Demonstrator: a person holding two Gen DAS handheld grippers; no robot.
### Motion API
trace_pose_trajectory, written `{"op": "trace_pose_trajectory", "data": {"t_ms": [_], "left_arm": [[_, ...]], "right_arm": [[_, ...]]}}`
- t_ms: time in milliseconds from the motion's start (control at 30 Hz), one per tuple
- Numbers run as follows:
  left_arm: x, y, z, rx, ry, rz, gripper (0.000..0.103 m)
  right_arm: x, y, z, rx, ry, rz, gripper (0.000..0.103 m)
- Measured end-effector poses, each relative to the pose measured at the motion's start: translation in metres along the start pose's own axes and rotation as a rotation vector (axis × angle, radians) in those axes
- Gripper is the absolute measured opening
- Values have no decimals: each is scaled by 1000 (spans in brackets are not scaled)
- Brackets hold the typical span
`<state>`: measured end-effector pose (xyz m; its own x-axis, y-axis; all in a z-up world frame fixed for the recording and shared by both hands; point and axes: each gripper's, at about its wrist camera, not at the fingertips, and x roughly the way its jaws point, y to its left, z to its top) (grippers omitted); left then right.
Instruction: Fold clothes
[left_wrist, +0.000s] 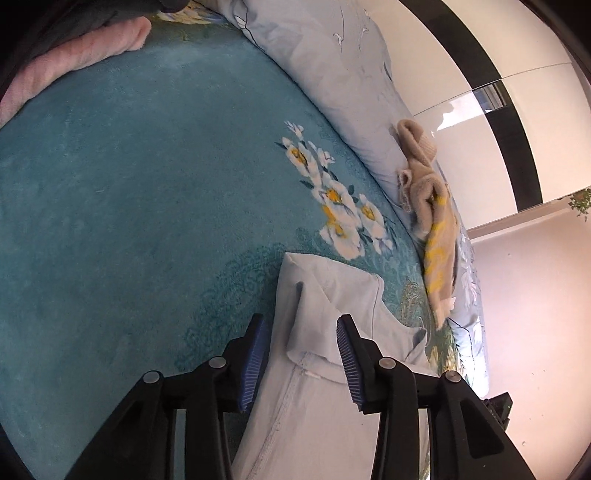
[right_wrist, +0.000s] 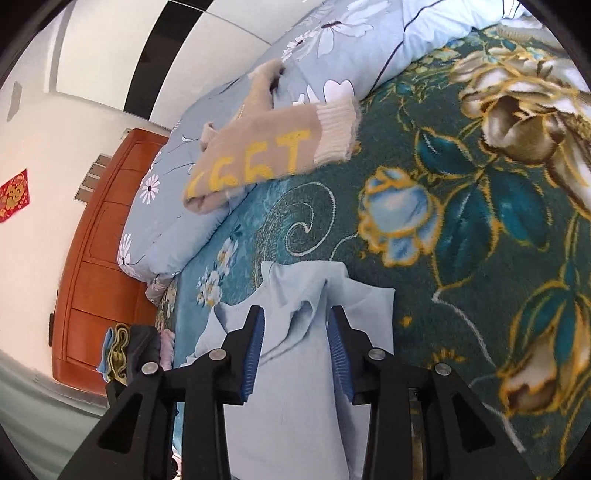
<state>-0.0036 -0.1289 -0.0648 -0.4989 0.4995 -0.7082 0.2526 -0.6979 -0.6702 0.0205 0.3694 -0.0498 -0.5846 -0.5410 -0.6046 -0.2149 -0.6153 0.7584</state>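
A light blue garment (left_wrist: 325, 295) lies on the teal floral blanket (left_wrist: 147, 184). In the left wrist view my left gripper (left_wrist: 303, 332) is open, its blue-padded jaws apart on either side of a folded sleeve edge. In the right wrist view the same garment (right_wrist: 295, 387) runs between the jaws of my right gripper (right_wrist: 295, 325), which is open around a bunched corner of the cloth. Neither gripper visibly pinches the fabric.
A beige sweater with yellow lettering (right_wrist: 266, 155) lies on the light blue floral quilt (right_wrist: 236, 110), also seen in the left wrist view (left_wrist: 432, 206). A pink towel (left_wrist: 74, 59) lies far left. A wooden cabinet (right_wrist: 103, 258) stands beside the bed.
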Motion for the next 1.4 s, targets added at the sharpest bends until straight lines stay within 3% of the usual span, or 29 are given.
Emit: {"op": "trace_pose_trajectory", "data": {"t_ms": [133, 200, 233, 267, 300, 367, 567, 667, 800, 1033, 1333, 1400], "left_arm": [[2, -6, 0, 48, 13, 20, 41], [4, -10, 0, 74, 21, 36, 34], [5, -12, 0, 87, 25, 44, 25], [5, -14, -1, 101, 29, 55, 17], [5, -15, -1, 114, 33, 65, 14], [6, -18, -3, 141, 40, 87, 7], [-4, -31, -6, 202, 46, 77, 5], [-20, -38, -4, 199, 53, 13, 5], [-32, -50, 6, 199, 88, -46, 5], [20, -42, 20, 185, 217, 85, 5], [27, -31, 20, 162, 210, 27, 7], [26, -37, 20, 190, 204, 55, 7]], "right_arm": [[14, -2, 10, 14, 30, -23, 37], [20, 0, 11, -5, 62, -27, 37], [23, 1, 10, -11, 77, -39, 36], [25, 0, 9, -9, 87, -40, 28], [27, -1, 8, -7, 96, -40, 13], [27, -1, 7, -10, 102, -17, 7], [-2, 14, 3, -67, 50, 112, 4], [-34, 32, -1, -106, 1, 217, 4], [-66, 54, 7, -164, -57, 267, 4], [-15, 34, 21, -72, 33, 121, 4], [6, 16, 20, -50, 68, 68, 4], [4, 16, 21, -58, 68, 67, 4]]}}
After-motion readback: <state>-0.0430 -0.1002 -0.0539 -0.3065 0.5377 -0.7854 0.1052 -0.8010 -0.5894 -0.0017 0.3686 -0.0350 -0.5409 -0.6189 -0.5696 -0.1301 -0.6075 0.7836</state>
